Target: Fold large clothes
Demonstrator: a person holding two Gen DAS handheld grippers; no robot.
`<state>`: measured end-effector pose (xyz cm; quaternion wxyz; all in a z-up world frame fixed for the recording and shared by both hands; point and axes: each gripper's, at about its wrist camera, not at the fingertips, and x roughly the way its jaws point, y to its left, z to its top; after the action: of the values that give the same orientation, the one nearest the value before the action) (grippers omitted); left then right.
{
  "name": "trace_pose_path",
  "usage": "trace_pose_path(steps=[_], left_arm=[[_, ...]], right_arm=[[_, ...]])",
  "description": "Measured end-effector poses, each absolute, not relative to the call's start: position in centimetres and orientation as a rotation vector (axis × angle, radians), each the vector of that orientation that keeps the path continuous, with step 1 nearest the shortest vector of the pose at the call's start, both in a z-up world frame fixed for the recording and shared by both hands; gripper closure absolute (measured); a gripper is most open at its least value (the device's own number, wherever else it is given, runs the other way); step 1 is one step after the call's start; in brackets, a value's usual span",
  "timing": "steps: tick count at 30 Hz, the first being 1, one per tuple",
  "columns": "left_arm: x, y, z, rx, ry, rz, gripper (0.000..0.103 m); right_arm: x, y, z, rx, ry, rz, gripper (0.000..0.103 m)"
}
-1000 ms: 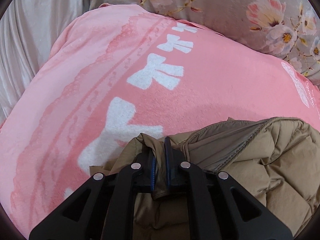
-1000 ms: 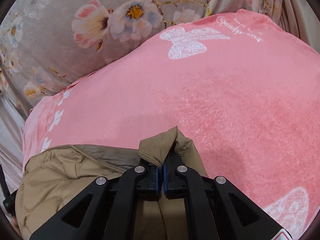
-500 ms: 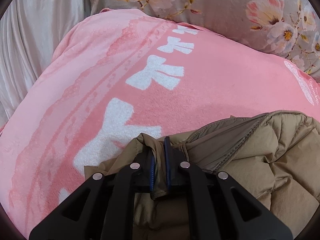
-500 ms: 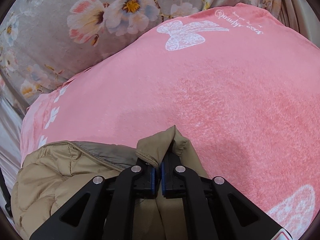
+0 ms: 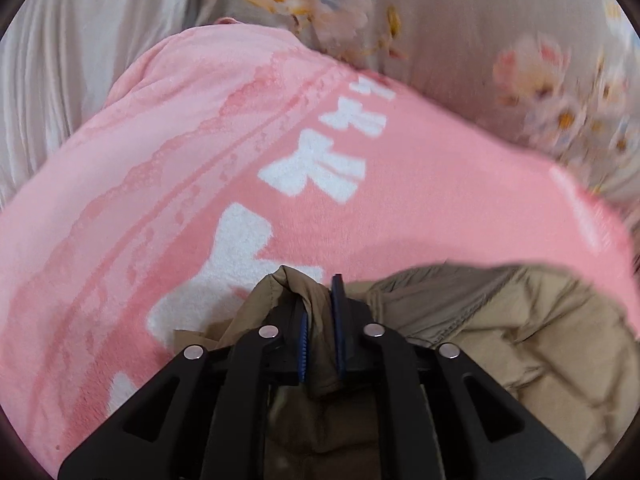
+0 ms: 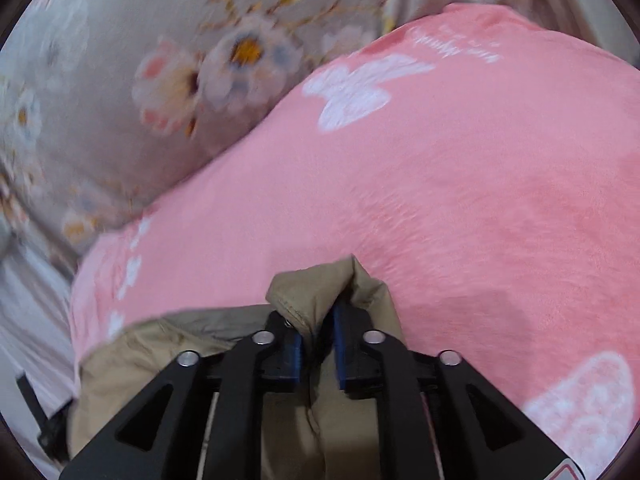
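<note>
A tan quilted puffer jacket (image 5: 532, 364) lies on a pink fleece blanket (image 5: 192, 184). My left gripper (image 5: 320, 312) is shut on a bunched edge of the jacket, low in the left wrist view; the quilted body spreads to its right. In the right wrist view my right gripper (image 6: 318, 336) is shut on another bunched edge of the jacket (image 6: 316, 284); the jacket's body lies to its lower left. Both views are motion-blurred.
The pink blanket (image 6: 460, 208) with white bow and butterfly prints covers the bed. A grey floral pillow or duvet (image 6: 132, 92) lies behind it, also in the left wrist view (image 5: 500, 40). Pale sheet or curtain folds (image 5: 60, 60) stand at far left.
Both grippers have moved forward and lifted over the blanket, carrying the jacket edges with them. Their grip has not changed.
</note>
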<state>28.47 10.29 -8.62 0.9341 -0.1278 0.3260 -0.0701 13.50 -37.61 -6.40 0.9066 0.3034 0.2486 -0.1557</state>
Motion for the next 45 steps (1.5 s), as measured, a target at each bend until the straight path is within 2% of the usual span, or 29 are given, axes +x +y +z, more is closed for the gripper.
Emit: trace_pose_path(steps=[1,2,3,4,6,8,10,15,17,18,19,20,22,25,28,33,40,45], left_arm=[[27.8,11.6,-7.8,-0.323,0.646,-0.179,0.088],[27.2,12.4,-6.9,-0.35,0.631,-0.199,0.085],[26.5,13.2,-5.9,-0.358,0.614,-0.211,0.084],[25.6,13.7,-4.6,-0.345,0.59,-0.218,0.083],[24.1,13.9,-2.1,-0.273,0.555,-0.216,0.072],[22.9,14.0,-0.3,-0.2,0.508,-0.142,0.006],[21.6,14.6,1.5,-0.143,0.415,-0.074,0.005],[22.1,16.9,2.5,-0.174,0.467,-0.019,0.007],[21.8,16.8,2.6,-0.182,0.479,-0.036,0.008],[21.6,16.2,2.7,-0.164,0.474,-0.038,0.009],[21.2,15.1,3.0,-0.135,0.467,-0.042,0.009],[20.9,13.9,3.2,-0.113,0.462,-0.058,0.009],[20.5,10.4,3.8,-0.073,0.464,-0.131,0.01],[20.3,4.1,4.1,0.009,0.477,-0.232,0.01],[20.9,-1.2,3.3,0.072,0.496,-0.277,0.01],[24.0,-5.6,1.4,0.076,0.578,-0.269,0.01],[28.1,-5.2,-5.3,0.062,0.754,-0.204,0.009],[28.3,-3.0,-7.0,-0.006,0.753,-0.196,0.008]], right_arm=[[11.8,-37.6,-5.4,0.631,0.468,-0.334,0.071],[10.6,-37.5,-4.6,0.615,0.436,-0.347,0.063],[9.4,-37.1,-3.6,0.581,0.406,-0.363,0.048],[8.2,-36.6,-2.5,0.53,0.377,-0.366,0.044],[7.1,-35.9,-1.0,0.462,0.361,-0.354,0.044],[6.2,-35.3,0.2,0.408,0.348,-0.358,0.043],[6.1,-35.1,0.8,0.37,0.346,-0.349,0.034],[3.9,-37.2,1.7,0.559,0.336,-0.297,0.034],[3.1,-36.5,3.0,0.538,0.319,-0.318,0.035],[3.2,-35.7,3.7,0.489,0.325,-0.337,0.044],[3.9,-34.1,4.4,0.411,0.346,-0.346,0.059],[4.5,-32.8,4.7,0.354,0.368,-0.34,0.064],[6.4,-29.2,4.7,0.239,0.416,-0.301,0.082],[9.6,-24.3,3.4,0.112,0.493,-0.236,0.094],[13.4,-21.4,1.1,0.087,0.565,-0.182,0.096],[18.0,-20.9,-1.6,0.18,0.651,-0.135,0.096],[21.2,-21.3,-5.3,0.262,0.747,-0.074,0.096],[22.2,-20.0,-6.2,0.222,0.769,-0.047,0.097]])
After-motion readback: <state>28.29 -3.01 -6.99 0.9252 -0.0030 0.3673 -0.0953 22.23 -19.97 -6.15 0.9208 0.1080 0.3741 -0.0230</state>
